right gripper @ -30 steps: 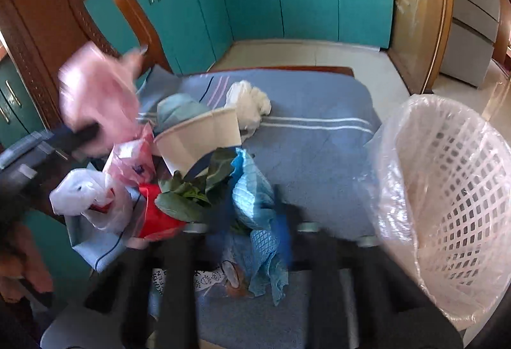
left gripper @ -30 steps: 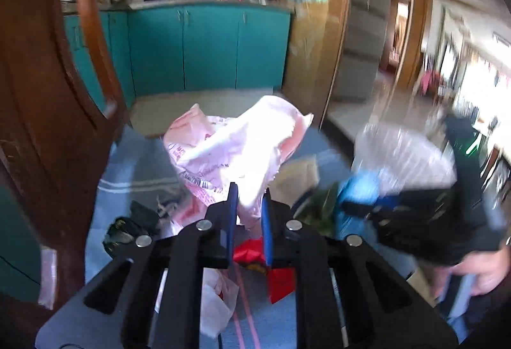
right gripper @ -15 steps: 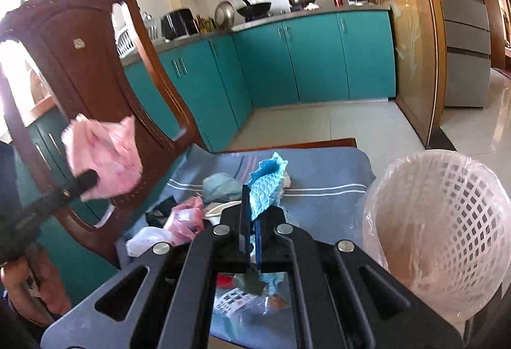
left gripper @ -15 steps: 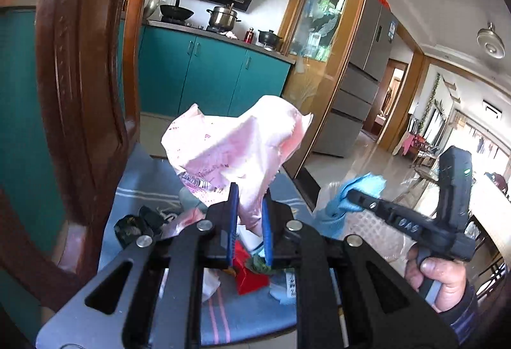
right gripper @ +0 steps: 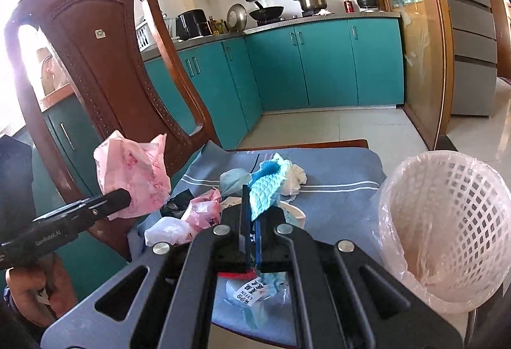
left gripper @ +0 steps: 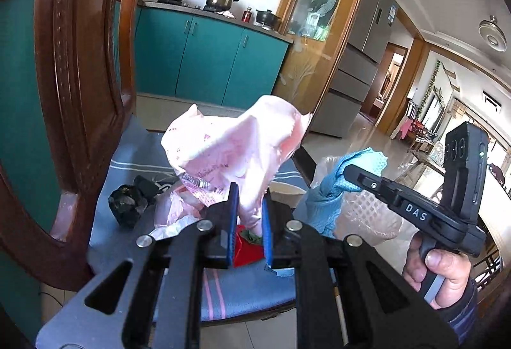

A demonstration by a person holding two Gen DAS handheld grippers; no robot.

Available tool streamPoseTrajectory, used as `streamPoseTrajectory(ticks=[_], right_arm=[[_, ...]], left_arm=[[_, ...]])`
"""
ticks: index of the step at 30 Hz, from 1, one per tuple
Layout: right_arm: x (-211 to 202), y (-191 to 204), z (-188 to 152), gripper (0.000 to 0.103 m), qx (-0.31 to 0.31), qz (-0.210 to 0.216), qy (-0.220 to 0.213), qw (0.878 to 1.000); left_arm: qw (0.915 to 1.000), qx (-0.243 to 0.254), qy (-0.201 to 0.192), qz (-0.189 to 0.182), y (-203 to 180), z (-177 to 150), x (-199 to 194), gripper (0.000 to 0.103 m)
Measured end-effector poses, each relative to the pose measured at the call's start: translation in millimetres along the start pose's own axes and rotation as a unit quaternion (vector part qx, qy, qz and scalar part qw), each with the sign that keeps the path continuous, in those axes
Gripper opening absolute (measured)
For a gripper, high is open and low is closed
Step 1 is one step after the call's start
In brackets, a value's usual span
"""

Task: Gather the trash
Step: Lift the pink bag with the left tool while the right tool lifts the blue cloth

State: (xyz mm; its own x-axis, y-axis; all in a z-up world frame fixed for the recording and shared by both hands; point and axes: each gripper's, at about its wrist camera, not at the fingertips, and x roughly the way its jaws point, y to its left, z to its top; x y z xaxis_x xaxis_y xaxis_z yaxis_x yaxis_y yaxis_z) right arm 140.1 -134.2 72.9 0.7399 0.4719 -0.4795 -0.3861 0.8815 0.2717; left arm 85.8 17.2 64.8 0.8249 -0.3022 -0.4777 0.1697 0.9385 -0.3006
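Note:
My left gripper (left gripper: 250, 203) is shut on a crumpled pink plastic bag (left gripper: 236, 151) and holds it above the chair seat; it also shows in the right wrist view (right gripper: 134, 179). My right gripper (right gripper: 252, 208) is shut on a blue cloth (right gripper: 265, 189), also held above the seat; the cloth shows in the left wrist view (left gripper: 332, 198). A white mesh trash basket (right gripper: 453, 221) lined with a clear bag stands to the right of the chair. More trash lies on the seat: a pink bag (right gripper: 204, 211), a white paper cup (right gripper: 293, 213), a white wad (right gripper: 295, 178).
The blue striped cushion (right gripper: 335, 176) lies on a wooden chair whose tall carved back (right gripper: 105, 67) rises at the left. A black crumpled bag (left gripper: 127, 205) and a red wrapper (left gripper: 246, 250) lie on the seat. Teal kitchen cabinets (right gripper: 322, 67) stand behind.
Both grippers rose from the seat with their loads over the last second, then shifted little. The blue cloth now hangs beside the basket.

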Motion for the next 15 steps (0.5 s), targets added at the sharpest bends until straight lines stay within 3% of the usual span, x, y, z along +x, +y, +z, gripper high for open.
streamPoseTrajectory(ticks=[15], right_arm=[[0,3,-1,0.003,-0.003,0.009,0.003,1.000]], left_arm=[[0.9993,0.013,0.024,0.027,-1,-6,16,0.014]])
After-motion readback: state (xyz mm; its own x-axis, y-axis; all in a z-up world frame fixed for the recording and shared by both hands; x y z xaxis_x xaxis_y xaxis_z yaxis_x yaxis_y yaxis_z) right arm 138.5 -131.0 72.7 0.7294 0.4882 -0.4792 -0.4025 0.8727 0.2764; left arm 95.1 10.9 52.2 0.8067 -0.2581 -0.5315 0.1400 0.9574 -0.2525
